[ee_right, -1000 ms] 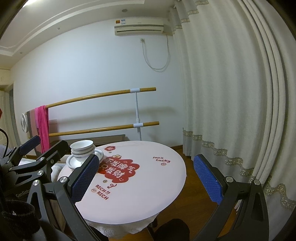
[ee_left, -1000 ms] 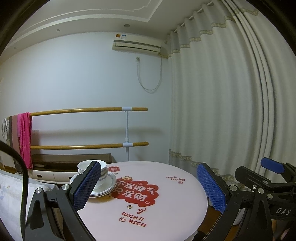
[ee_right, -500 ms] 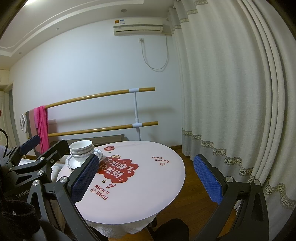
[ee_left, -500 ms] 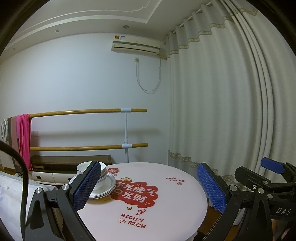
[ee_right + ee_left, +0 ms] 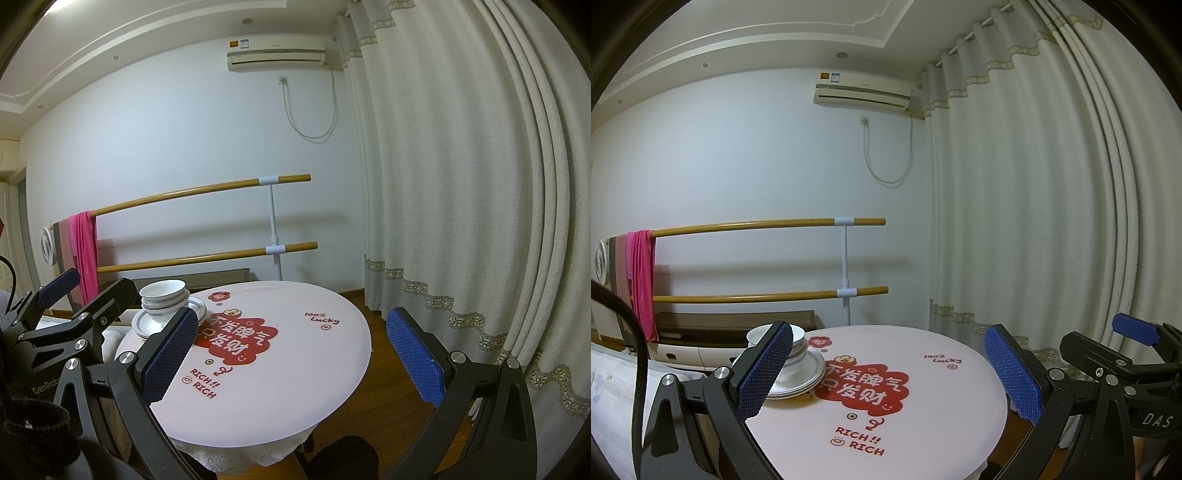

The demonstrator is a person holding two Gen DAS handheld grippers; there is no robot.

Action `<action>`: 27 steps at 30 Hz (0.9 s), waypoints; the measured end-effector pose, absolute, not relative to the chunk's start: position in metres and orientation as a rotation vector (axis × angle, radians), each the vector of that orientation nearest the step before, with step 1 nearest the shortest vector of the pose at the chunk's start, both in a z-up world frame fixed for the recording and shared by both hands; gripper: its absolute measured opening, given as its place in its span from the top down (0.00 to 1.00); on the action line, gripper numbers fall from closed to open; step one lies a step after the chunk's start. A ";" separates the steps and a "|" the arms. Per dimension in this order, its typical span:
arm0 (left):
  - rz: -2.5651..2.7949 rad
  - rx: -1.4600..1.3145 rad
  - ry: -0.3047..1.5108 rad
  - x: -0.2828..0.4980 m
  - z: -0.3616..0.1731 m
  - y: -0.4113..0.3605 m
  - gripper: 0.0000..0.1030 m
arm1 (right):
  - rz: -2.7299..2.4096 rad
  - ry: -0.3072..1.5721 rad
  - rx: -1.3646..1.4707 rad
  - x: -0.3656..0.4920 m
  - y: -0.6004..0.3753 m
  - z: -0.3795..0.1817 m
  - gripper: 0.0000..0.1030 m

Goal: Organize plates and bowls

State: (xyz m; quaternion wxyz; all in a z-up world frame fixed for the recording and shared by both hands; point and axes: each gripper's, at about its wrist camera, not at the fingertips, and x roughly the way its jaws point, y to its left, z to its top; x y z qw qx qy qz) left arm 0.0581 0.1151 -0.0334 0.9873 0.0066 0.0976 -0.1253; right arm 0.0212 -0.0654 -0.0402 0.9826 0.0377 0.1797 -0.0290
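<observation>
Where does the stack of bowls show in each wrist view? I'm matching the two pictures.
Left wrist: stack of bowls sits lower left on the plates, partly behind the left jaw.
Right wrist: stack of bowls sits left of centre, in full view.
Shared landmark: the red print on the round table.

You see the white bowls (image 5: 163,296) nested upright in one stack at the left of the right wrist frame, the top one widest and open upward. They sit on the stacked plates (image 5: 146,325), white with a grey-blue rim band, lying flat at the table's (image 5: 295,354) far left edge. In the left wrist frame the bowls (image 5: 798,341) and plates (image 5: 807,373) sit lower left.
</observation>
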 end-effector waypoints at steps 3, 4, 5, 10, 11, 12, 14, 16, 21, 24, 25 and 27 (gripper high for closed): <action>-0.251 0.013 0.196 0.059 -0.034 0.115 0.01 | -0.059 0.362 0.075 0.022 -0.066 -0.040 0.00; -0.251 0.013 0.196 0.059 -0.034 0.115 0.01 | -0.058 0.362 0.077 0.022 -0.066 -0.040 0.00; -0.251 0.014 0.196 0.059 -0.034 0.115 0.01 | -0.058 0.362 0.077 0.022 -0.066 -0.040 0.00; -0.250 0.013 0.194 0.059 -0.035 0.115 0.01 | -0.059 0.360 0.077 0.022 -0.066 -0.040 0.00; -0.250 0.014 0.194 0.059 -0.035 0.115 0.01 | -0.058 0.360 0.076 0.022 -0.066 -0.040 0.00; -0.250 0.014 0.193 0.059 -0.035 0.115 0.01 | -0.058 0.361 0.076 0.022 -0.066 -0.040 0.00; -0.251 0.013 0.193 0.060 -0.036 0.116 0.01 | -0.059 0.360 0.076 0.022 -0.066 -0.040 0.00; -0.251 0.013 0.193 0.060 -0.036 0.116 0.01 | -0.060 0.360 0.075 0.022 -0.066 -0.040 0.00; -0.249 0.014 0.193 0.060 -0.037 0.116 0.01 | -0.059 0.360 0.077 0.022 -0.065 -0.040 0.00; -0.250 0.014 0.194 0.060 -0.037 0.116 0.01 | -0.059 0.360 0.077 0.022 -0.066 -0.040 0.00; -0.250 0.013 0.196 0.061 -0.037 0.116 0.01 | -0.059 0.362 0.078 0.022 -0.066 -0.040 0.00; -0.250 0.013 0.197 0.060 -0.037 0.116 0.01 | -0.059 0.364 0.082 0.023 -0.065 -0.041 0.00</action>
